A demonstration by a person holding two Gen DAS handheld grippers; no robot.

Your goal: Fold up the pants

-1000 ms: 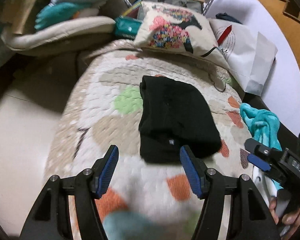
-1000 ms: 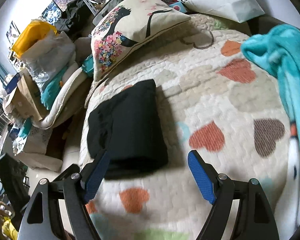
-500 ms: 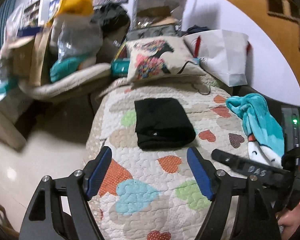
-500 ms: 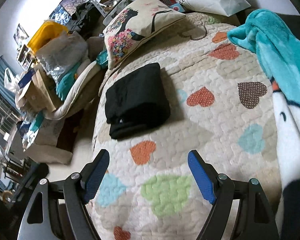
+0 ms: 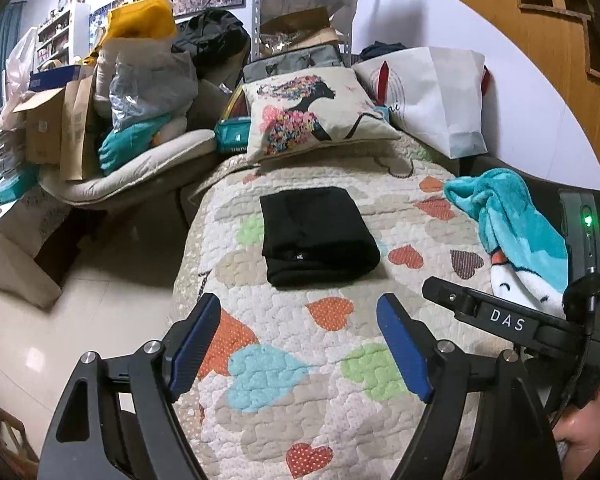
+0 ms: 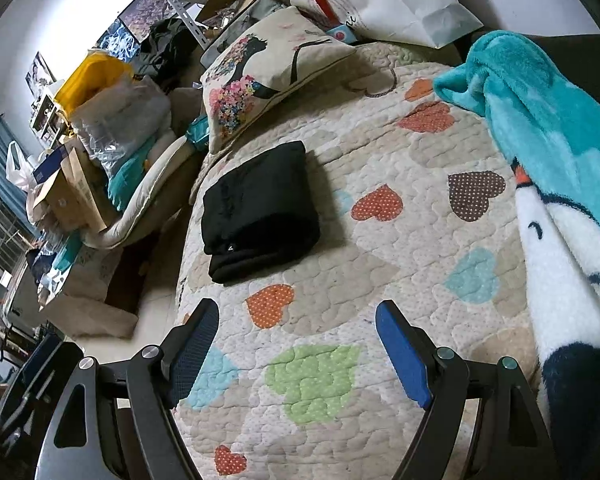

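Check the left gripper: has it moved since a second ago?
Yes. The left gripper backed away from the folded black pants, its jaws just opening, empty, over the quilt.

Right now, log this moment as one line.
pants: folded on quilt | left gripper: opening, empty | right gripper: open, empty | both clear of pants

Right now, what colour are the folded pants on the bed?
Black pants, clearest in the right wrist view.
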